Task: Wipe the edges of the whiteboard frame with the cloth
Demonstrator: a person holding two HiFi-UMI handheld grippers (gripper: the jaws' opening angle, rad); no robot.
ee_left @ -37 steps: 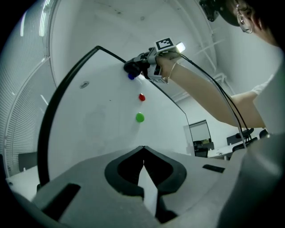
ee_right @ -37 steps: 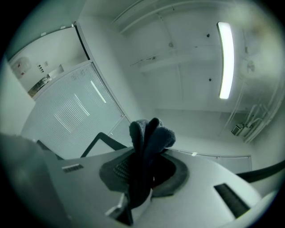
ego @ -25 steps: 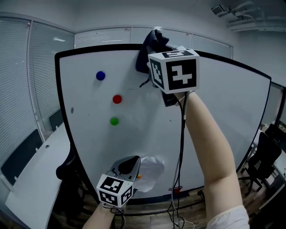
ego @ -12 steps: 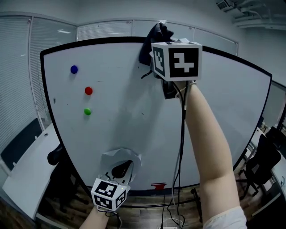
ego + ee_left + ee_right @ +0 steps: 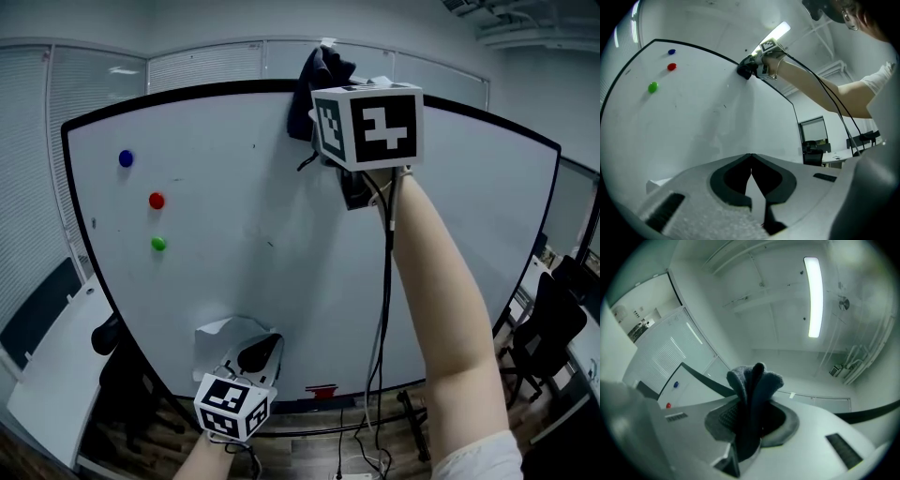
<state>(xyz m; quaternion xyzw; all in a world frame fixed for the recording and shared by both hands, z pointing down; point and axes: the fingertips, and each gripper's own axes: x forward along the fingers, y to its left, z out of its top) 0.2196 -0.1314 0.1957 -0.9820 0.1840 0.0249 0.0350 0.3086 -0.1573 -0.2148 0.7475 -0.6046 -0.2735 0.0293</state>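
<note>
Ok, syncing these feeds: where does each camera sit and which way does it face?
Right gripper view: on the right gripper, looking up past its clamped dark grey cloth to the ceiling.
Left gripper view: on the low left gripper, looking up the white black-framed whiteboard; shut jaws, right forearm show.
Head view: head-mounted, facing the whiteboard; both grippers show.
Left gripper and head views share the cloth atop the whiteboard.

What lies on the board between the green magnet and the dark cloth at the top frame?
Nothing: in the head view, the stretch of whiteboard between the green magnet and the cloth is bare white surface.
</note>
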